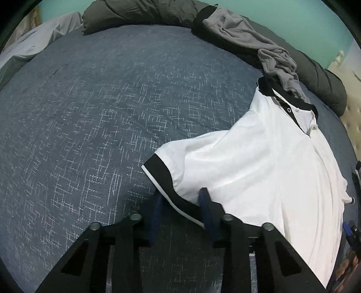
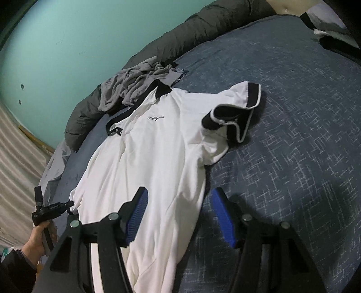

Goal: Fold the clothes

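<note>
A white polo shirt (image 1: 259, 169) (image 2: 153, 157) with a black collar and black cuffs lies face up on the blue bedspread (image 1: 90, 112). In the left wrist view my left gripper (image 1: 181, 200) stands low over the near sleeve. The black cuff (image 1: 167, 178) runs between its fingers, which sit narrowly apart and do not visibly pinch it. My right gripper (image 2: 180, 202) is open astride the shirt's side edge below the other sleeve (image 2: 237, 117). One pad is over the white cloth, the other over the bedspread.
A crumpled grey garment (image 1: 248, 38) (image 2: 130, 88) overlaps the shirt's collar. A dark quilt (image 1: 140, 11) (image 2: 191, 33) is rolled along the bed's far edge by the teal wall. A hand (image 2: 38, 241) holds the left tool at the shirt's far sleeve.
</note>
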